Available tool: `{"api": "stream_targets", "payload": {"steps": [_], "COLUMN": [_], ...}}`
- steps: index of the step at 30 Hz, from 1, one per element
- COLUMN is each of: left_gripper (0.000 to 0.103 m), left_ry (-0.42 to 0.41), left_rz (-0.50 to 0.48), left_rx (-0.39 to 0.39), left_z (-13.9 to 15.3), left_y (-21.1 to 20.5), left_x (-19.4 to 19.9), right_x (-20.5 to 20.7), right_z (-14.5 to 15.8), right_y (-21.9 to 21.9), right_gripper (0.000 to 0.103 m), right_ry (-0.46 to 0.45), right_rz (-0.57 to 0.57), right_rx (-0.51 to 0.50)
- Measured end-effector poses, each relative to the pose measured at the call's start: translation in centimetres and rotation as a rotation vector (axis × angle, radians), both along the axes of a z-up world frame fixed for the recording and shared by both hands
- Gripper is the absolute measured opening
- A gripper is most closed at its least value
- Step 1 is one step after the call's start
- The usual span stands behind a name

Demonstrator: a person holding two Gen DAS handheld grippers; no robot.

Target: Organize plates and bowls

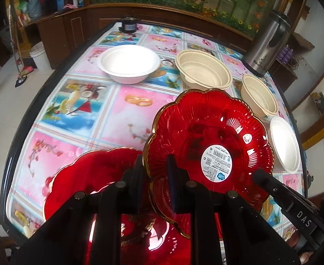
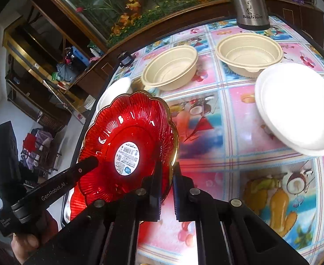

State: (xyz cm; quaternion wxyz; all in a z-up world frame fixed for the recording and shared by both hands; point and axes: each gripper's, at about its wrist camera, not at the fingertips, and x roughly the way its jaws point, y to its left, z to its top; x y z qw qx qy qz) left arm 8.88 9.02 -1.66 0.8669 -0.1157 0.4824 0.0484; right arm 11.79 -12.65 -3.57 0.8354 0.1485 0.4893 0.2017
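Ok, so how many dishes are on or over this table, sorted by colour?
Red plates: 2 (one held up, one lying below)
Beige bowls: 2
White bowls: 2
Total: 6

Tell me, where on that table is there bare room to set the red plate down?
The widest free patch of tablecloth lies between the big white bowl and the second red plate. It is crowded on the right, where two beige bowls, a white bowl and the steel flask cluster.
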Motion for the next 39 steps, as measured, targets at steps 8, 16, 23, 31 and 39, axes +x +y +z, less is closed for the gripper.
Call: {"api": "stream_targets", "payload": {"steps": [8,16,23,31,39], "left_gripper": [0.017,0.017,0.017,0.017,0.017], "left_ry": [-0.046,-0.095,-0.117,-0.152,-0.164], "left_rz": [0.051,0.117,0.155,0.190,0.209], "left_rx": [0.016,0.046,0.057,0.089,0.093], "left_z": [0.6,0.9,0.9,1.3,1.3], "left_y": [1.3,2.6,3.4,3.8,4.3], "left_x": [-2.9,-5.5,-7.2,-9.1,-10.3], "right_x": [-1.7,-3.4,-4.5,-5.7,-6.7], "right_z": [0.7,1.0,1.1,1.5,1.8], "right_y": [1.6,3.5,4.6,5.5,6.2], "right_gripper": [0.008,0.008,0.008,0.008,0.008], "right_ry": [-0.030,-0.056,-0.075,-0.095,-0.114], "right_rz": [0.046,0.099,0.134,0.167,0.190], "right_rx": [-0.007,-0.012,-0.015,-0.014,-0.017]}}
